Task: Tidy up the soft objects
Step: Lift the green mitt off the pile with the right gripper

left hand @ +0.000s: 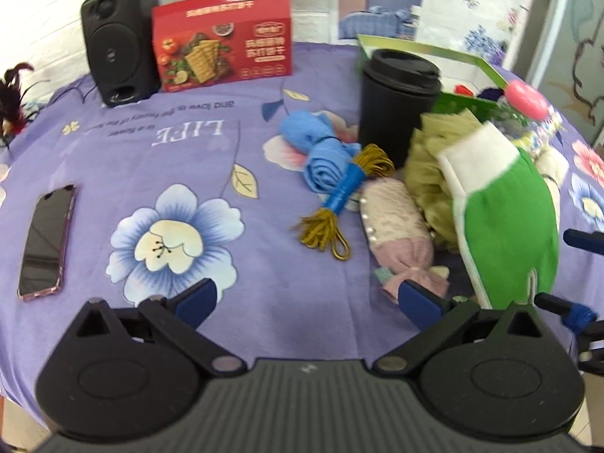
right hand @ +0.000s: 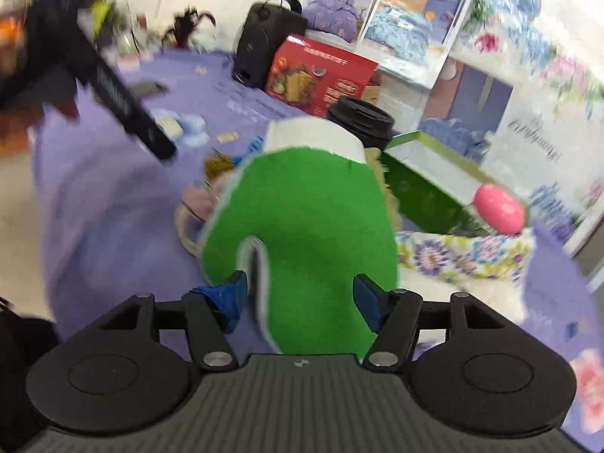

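A green mitt with a white cuff sits between the blue pads of my right gripper, which is shut on its lower end. In the left wrist view the green mitt stands raised at the right, over an olive mesh pouf and a pink rolled sock. A blue rolled cloth and a gold cord bundle lie left of them. My left gripper is open over bare purple cloth, short of the pile. An open green box stands behind.
A black lidded cup stands against the pile. A red carton and a black speaker are at the back. A phone lies at the left. A pink egg-shaped item and a floral pouch sit by the box.
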Motion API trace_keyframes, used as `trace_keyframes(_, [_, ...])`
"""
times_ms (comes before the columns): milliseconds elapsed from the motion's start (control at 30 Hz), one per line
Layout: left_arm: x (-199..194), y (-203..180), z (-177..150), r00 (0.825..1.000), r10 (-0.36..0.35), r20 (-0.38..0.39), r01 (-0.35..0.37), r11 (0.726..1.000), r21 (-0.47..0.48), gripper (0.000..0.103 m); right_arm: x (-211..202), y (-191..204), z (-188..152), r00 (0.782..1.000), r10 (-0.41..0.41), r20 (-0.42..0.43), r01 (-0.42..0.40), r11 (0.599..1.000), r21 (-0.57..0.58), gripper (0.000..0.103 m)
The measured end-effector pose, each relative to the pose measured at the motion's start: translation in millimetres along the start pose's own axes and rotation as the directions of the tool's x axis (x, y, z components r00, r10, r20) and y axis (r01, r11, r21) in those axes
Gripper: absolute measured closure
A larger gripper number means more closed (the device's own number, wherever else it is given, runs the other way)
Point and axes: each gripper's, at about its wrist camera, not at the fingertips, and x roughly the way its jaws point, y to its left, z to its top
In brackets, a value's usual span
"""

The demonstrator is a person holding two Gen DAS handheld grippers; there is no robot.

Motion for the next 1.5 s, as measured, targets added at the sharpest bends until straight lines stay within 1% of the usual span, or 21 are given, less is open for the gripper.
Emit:
trace_keyframes(67, [0.1, 4.2, 3.6, 1.0, -0.007, 0.005, 0.007, 1.0, -0.017, 0.002, 6.9, 1.7, -2.2, 0.997, -0.071, -0.007, 0.07, 0.996, -0.059, 0.055])
trace_keyframes(133, [-0.4, 6.0, 7.0, 1.0, -0.006, 0.014, 0.006, 1.0, -0.021, 0.002, 10.7, -4.2, -0.7, 0.996, -0.082, -0.022, 0.08, 0.994, -0.072, 0.054])
trace_keyframes(200, [-0.9, 6.2, 10.0, 1.0, -0.001, 0.026, 0.001, 1.0, -0.019, 0.002, 11.1, -9.8, 2.7, 0.995, -0.096, -0.011, 0.095, 0.993, -0.065, 0.053])
trace_keyframes(233, [-0.9, 6.0, 11.3, 1.0, 0.002, 0.028, -0.001, 1.0, -0.018, 0.002, 11.3, -12.5, 5.6, 0.997, -0.081, -0.015, 0.08, 0.995, -0.052, 0.053])
trace_keyframes(300, [0.0, 6.2, 13.6, 1.0, 0.008, 0.03, -0.008, 1.0, -0.013, 0.002, 4.9, -13.1, 9.3, 1.0, 0.004, -0.024, -0.004, 1.0, 0.005, 0.053])
trace_keyframes(333, [0.1, 6.1, 14.0, 0.999, 0.01, 0.032, -0.009, 1.0, -0.01, 0.002, 0.9, -7.8, 9.9, 0.999, 0.031, -0.02, -0.031, 1.0, 0.006, 0.052])
trace_keyframes(367, [0.5, 6.0, 14.3, 0.999, 0.01, 0.032, -0.01, 1.0, -0.006, 0.002, -0.6, -1.1, 9.5, 0.999, 0.038, -0.017, -0.039, 0.999, -0.022, 0.052])
trace_keyframes(467, [3.6, 7.2, 15.2, 1.0, 0.01, 0.025, -0.009, 1.0, -0.011, 0.002, 8.6, 19.0, 5.9, 0.999, -0.03, -0.043, 0.023, 0.99, -0.142, 0.051])
trace_keyframes(533, [4.6, 8.7, 15.5, 1.0, 0.005, 0.021, -0.005, 1.0, -0.019, 0.002, 15.1, 21.6, 5.3, 0.995, -0.08, -0.052, 0.07, 0.984, -0.164, 0.05])
trace_keyframes(633, [2.5, 9.8, 15.6, 1.0, 0.005, 0.027, -0.004, 1.0, -0.018, 0.002, 15.0, 11.2, 9.6, 0.995, -0.08, -0.055, 0.073, 0.989, -0.128, 0.049])
trace_keyframes(767, [2.3, 9.0, 17.0, 1.0, 0.004, 0.028, -0.004, 1.0, -0.011, 0.002, 13.0, -10.9, 15.5, 0.989, -0.144, -0.04, 0.14, 0.986, -0.092, 0.048])
trace_keyframes(867, [5.9, 4.7, 21.1, 1.0, -0.005, 0.019, 0.005, 1.0, 0.012, 0.002, 19.6, -27.0, 17.9, 0.988, -0.147, -0.048, 0.144, 0.987, -0.072, 0.047])
trace_keyframes(967, [9.3, -4.0, 27.4, 1.0, -0.019, 0.021, 0.018, 0.998, 0.057, 0.002, 33.7, -44.1, 20.2, 0.992, -0.111, -0.067, 0.108, 0.993, -0.052, 0.045])
trace_keyframes(1033, [12.8, -10.7, 32.5, 0.999, -0.029, 0.021, 0.027, 0.995, 0.097, 0.002, 42.9, -52.8, 22.3, 0.994, -0.08, -0.077, 0.073, 0.994, -0.079, 0.044])
trace_keyframes(1100, [18.3, -15.6, 37.4, 0.999, -0.038, 0.017, 0.035, 0.991, 0.133, 0.002, 53.9, -62.4, 26.4, 0.996, -0.006, -0.088, -0.005, 0.993, -0.117, 0.044])
trace_keyframes(1200, [31.3, -19.9, 43.6, 0.999, -0.047, -0.013, 0.048, 0.985, 0.167, 0.002, 69.8, -68.2, 33.2, 0.991, 0.066, -0.116, -0.091, 0.969, -0.229, 0.042])
trace_keyframes(1267, [40.0, -20.2, 45.9, 0.998, -0.056, -0.042, 0.062, 0.983, 0.175, 0.002, 79.2, -68.7, 36.3, 0.981, 0.119, -0.156, -0.161, 0.941, -0.298, 0.042])
trace_keyframes(1300, [43.7, -19.5, 46.4, 0.997, -0.065, -0.053, 0.073, 0.981, 0.177, 0.002, 82.5, -69.6, 37.9, 0.977, 0.139, -0.159, -0.184, 0.931, -0.317, 0.042])
trace_keyframes(1333, [47.3, -18.6, 46.9, 0.996, -0.063, -0.064, 0.073, 0.982, 0.174, 0.002, 85.1, -71.0, 40.1, 0.974, 0.156, -0.165, -0.202, 0.927, -0.317, 0.042])
trace_keyframes(1400, [52.3, -16.1, 47.2, 0.995, -0.065, -0.076, 0.077, 0.983, 0.167, 0.002, 90.5, -79.2, 45.4, 0.961, 0.194, -0.195, -0.243, 0.932, -0.269, 0.042])
trace_keyframes(1500, [53.9, -13.6, 49.9, 0.993, -0.084, -0.077, 0.094, 0.985, 0.142, 0.002, 92.3, -85.4, 45.5, 0.954, 0.225, -0.196, -0.266, 0.938, -0.221, 0.042])
